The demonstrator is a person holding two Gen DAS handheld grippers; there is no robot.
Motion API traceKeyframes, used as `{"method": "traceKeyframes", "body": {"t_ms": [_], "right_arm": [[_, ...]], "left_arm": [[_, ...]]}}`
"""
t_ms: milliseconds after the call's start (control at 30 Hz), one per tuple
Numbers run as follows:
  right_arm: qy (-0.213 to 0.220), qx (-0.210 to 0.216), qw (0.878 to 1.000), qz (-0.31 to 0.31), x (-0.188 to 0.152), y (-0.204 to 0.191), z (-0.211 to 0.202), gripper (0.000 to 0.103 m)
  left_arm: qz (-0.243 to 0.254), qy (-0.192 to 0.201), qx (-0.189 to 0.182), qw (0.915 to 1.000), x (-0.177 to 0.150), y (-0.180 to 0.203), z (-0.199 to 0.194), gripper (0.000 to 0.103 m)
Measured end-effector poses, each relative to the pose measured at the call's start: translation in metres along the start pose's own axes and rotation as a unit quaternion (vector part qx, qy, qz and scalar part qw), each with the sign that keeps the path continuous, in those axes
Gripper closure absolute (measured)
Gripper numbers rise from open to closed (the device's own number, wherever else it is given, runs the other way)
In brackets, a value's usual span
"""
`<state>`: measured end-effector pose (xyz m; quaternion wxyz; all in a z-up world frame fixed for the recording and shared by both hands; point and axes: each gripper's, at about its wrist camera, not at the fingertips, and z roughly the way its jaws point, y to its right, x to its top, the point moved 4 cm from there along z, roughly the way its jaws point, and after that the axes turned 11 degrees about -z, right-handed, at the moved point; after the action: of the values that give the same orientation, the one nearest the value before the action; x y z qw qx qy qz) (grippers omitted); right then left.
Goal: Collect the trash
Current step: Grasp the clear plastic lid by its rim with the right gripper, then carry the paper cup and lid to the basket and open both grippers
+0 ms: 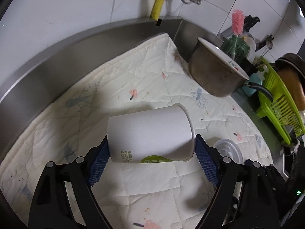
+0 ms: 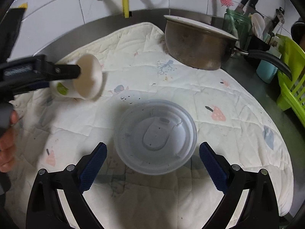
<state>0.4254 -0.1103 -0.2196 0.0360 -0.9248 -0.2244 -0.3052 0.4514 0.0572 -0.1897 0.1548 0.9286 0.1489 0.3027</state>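
Jaws of the left gripper (image 1: 151,152) clamp a white paper cup (image 1: 150,133) lying sideways above the quilted mat (image 1: 133,72), showing nothing inside; the right gripper (image 2: 152,156) stands apart around a clear plastic lid (image 2: 155,136) on the mat; a plate covers the steel pot (image 2: 196,43).

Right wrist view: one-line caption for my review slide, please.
Open right hand-held gripper poised over a clear plastic lid on the quilted mat; left hand-held gripper at a sideways paper cup.
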Motion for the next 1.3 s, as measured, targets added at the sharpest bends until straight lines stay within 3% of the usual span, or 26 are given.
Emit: {"method": "traceKeyframes", "body": {"t_ms": [267, 333, 600, 667, 1033, 1300], "right_arm": [[-0.027, -0.015, 0.999, 0.012, 0.002, 0.004, 0.021, 0.01], [-0.025, -0.014, 0.999, 0.018, 0.001, 0.006, 0.021, 0.016], [-0.009, -0.012, 1.0, 0.013, -0.003, 0.004, 0.005, 0.017], [-0.003, -0.007, 1.0, 0.01, -0.005, 0.003, -0.006, 0.021], [0.043, 0.014, 0.998, 0.035, -0.038, 0.008, -0.08, 0.021], [0.076, -0.003, 0.994, 0.084, -0.111, 0.035, -0.164, 0.021]], "left_arm": [[0.0, 0.01, 0.003, 0.9999, 0.0, -0.014, -0.024, 0.02], [0.001, 0.011, 0.003, 0.9999, 0.0, -0.016, -0.028, 0.02], [-0.006, 0.017, 0.001, 0.9998, -0.006, -0.028, -0.042, 0.02], [-0.004, 0.017, -0.001, 0.9998, -0.009, -0.028, -0.045, 0.02], [0.007, 0.02, -0.024, 0.9995, -0.035, -0.011, -0.079, 0.02], [0.035, 0.012, -0.063, 0.9973, -0.072, 0.028, -0.11, 0.02]]}}
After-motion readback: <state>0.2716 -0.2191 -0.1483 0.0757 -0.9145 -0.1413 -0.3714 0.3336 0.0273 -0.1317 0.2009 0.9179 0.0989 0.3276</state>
